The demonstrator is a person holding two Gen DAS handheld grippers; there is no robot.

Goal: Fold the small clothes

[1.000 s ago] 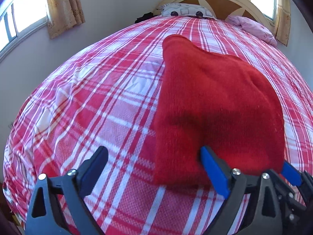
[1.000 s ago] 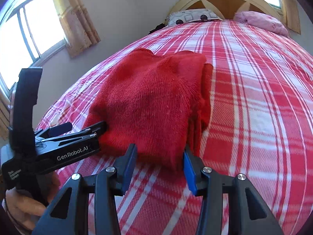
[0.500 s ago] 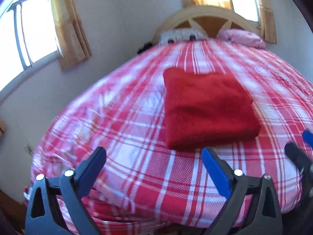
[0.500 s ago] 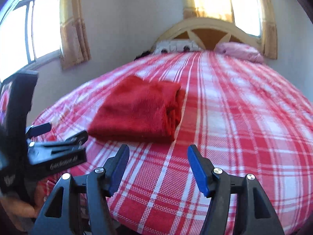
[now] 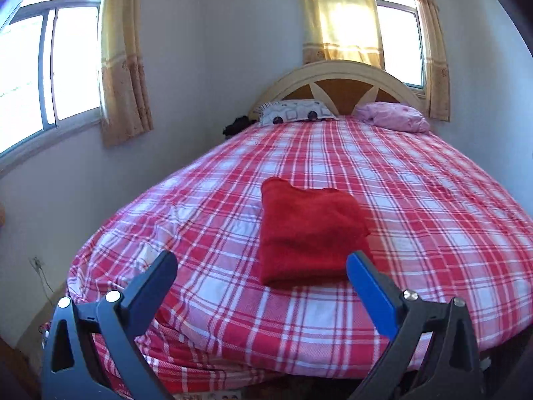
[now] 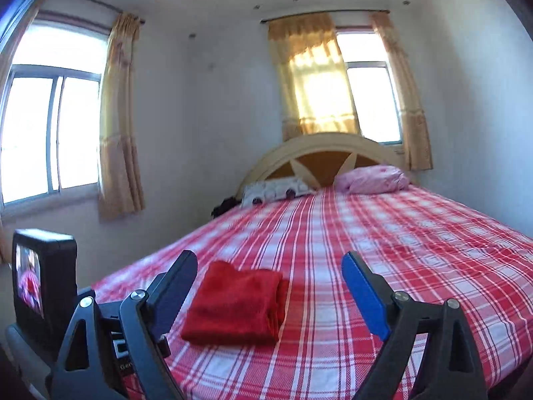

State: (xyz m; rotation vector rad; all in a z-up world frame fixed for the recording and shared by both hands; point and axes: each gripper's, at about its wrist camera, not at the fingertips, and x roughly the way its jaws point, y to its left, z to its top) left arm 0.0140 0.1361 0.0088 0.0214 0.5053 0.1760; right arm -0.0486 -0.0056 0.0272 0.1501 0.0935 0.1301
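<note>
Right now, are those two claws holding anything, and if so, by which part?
Nothing is held. The left claw and right claw both stand open and empty, the right one's jaws having just been opening. The folded red garment lies alone on the bed.

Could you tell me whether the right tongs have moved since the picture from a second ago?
Yes. The right tongs have pulled back and up from the red garment, which shows smaller against the headboard. Their jaws have just been opening, with nothing between them.
</note>
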